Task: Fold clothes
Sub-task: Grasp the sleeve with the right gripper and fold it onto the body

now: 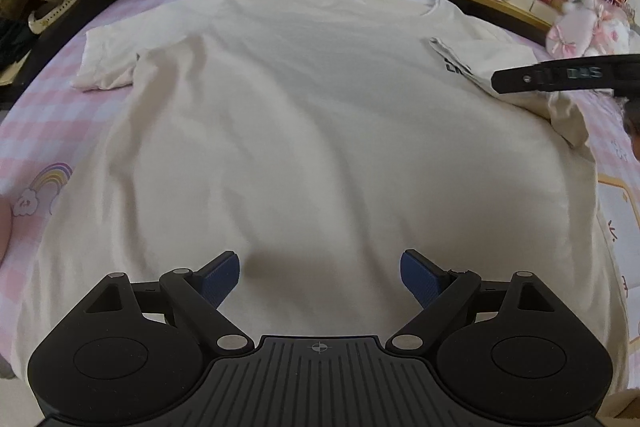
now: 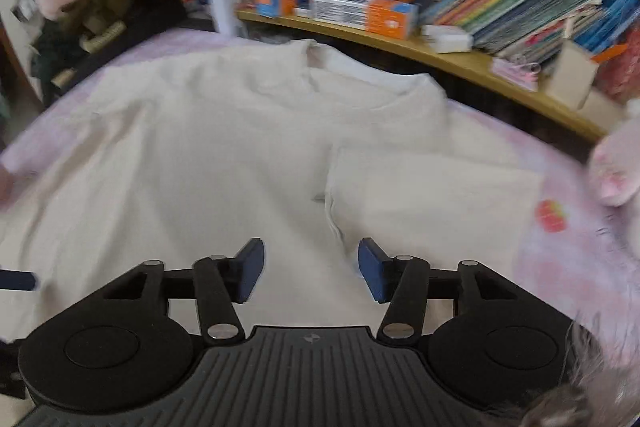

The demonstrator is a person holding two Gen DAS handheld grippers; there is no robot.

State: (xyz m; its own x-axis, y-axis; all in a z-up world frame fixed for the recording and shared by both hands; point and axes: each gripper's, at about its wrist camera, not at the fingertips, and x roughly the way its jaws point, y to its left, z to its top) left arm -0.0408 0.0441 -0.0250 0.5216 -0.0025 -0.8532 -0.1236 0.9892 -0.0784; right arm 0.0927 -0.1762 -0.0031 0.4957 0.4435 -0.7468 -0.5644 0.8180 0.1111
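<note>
Cream T-shirt (image 1: 304,131): flat on the pink checked bed (image 1: 44,115), right sleeve (image 2: 432,203) folded inward.
Left gripper (image 1: 320,279): fingers wide, empty.
Right gripper (image 2: 311,269): fingers part-open, empty.
Risk: loose sleeve fold may slip open; a deep pinch could catch the bedsheet.

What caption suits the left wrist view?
Open left gripper over a cream T-shirt spread on a pink bed.

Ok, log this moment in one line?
shirt: flat on bed | right sleeve: folded in | left claw: open, empty | right claw: open, empty
</note>
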